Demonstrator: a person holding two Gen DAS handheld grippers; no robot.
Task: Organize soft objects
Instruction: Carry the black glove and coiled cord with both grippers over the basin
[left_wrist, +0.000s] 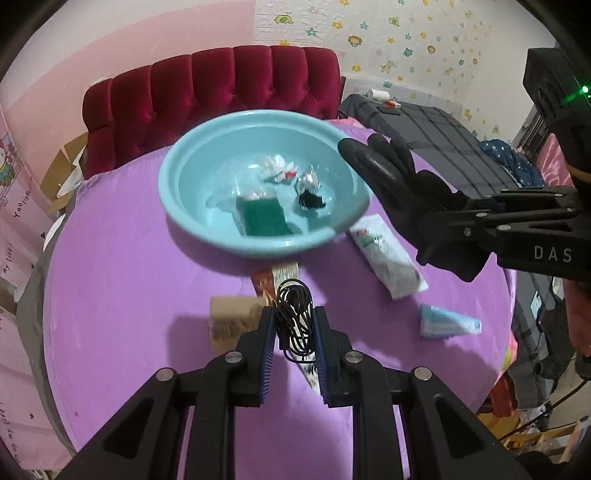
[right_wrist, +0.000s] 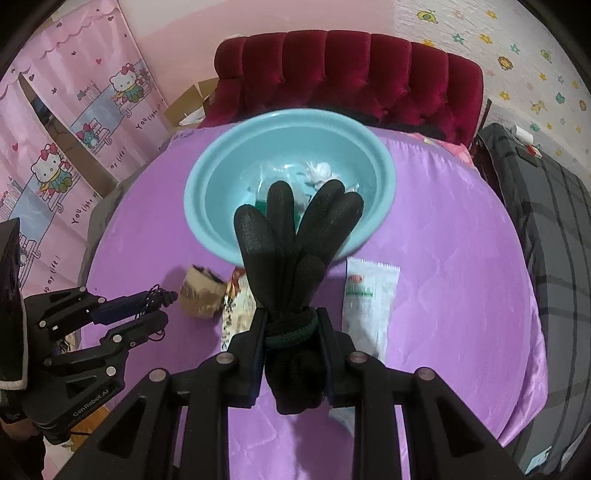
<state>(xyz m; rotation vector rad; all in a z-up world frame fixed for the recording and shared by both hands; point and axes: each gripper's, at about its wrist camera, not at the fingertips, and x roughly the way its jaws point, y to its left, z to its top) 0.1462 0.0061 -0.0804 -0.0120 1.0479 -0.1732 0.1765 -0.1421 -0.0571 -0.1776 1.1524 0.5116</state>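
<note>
A purple tablecloth (left_wrist: 129, 277) carries a light blue basin (right_wrist: 207, 206) already holding a green scouring pad (left_wrist: 264, 218) and small wrapped bits. The right gripper (right_wrist: 291, 328) is clamped on the cuff of black gloves (right_wrist: 291, 236), limp and light, best held at that bunched cuff. The left gripper (left_wrist: 294, 325) pinches a springy black cable coil (left_wrist: 293, 306), liable to slip.

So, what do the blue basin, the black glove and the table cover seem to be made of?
Blue basin: probably plastic, smooth and slightly glossy, with soft highlights on the rim.
Black glove: knitted fabric, fingers apparently coated, since their surface is matte and finely textured.
Table cover: satin-like purple cloth, judging by its sheen and shallow wrinkles.
</note>
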